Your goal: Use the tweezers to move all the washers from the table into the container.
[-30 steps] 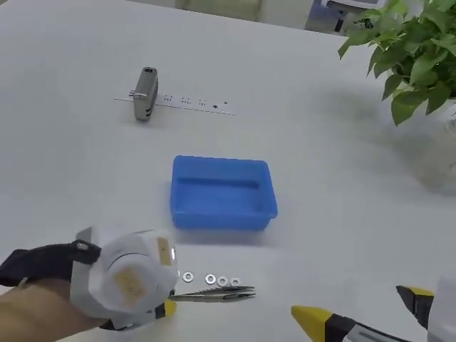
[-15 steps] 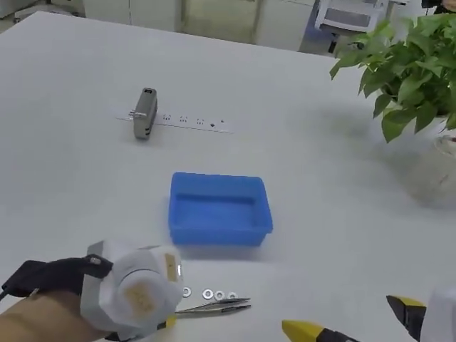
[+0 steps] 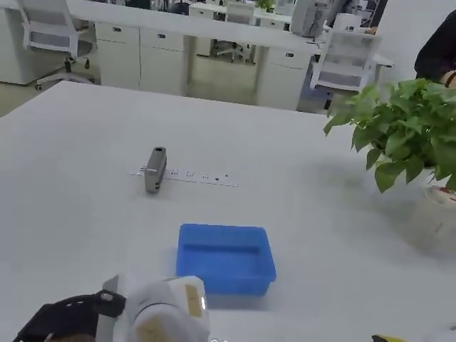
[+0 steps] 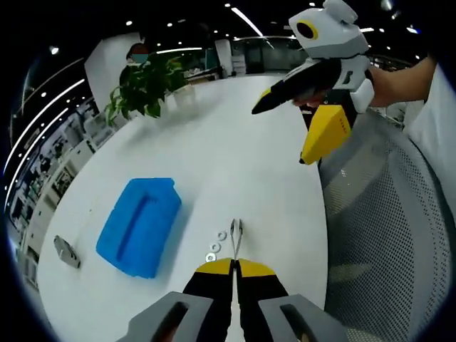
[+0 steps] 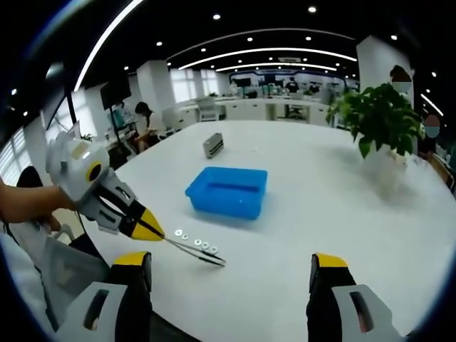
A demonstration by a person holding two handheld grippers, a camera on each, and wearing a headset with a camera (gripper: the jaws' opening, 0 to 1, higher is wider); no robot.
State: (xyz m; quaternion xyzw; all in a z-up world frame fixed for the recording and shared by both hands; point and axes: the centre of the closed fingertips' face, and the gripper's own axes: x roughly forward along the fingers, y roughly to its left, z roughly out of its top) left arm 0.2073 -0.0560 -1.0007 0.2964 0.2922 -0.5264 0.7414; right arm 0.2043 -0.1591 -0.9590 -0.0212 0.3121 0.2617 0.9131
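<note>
While left tongs (image 4: 233, 265) pinch shut on tweezers (image 4: 236, 239) beside row of washers (image 4: 216, 246) on counter (image 3: 71, 178), right tongs (image 5: 229, 263) gape wide, empty, blue container (image 3: 225, 256) just beyond washers, power strip (image 3: 192, 177) farther, potted plant (image 3: 406, 135) far right.

White table (image 3: 71, 178), broad, matt. Potted plant (image 3: 406, 135) at 3 o'clock. Power strip (image 3: 192, 176) near centre. Pale cabinets (image 3: 142, 60) along 12 o'clock. Chair (image 3: 50, 28) at 11 o'clock; second chair (image 3: 345, 60) at 1 o'clock. Ceiling light strips (image 5: 263, 53); white pillar (image 5: 153, 89).
</note>
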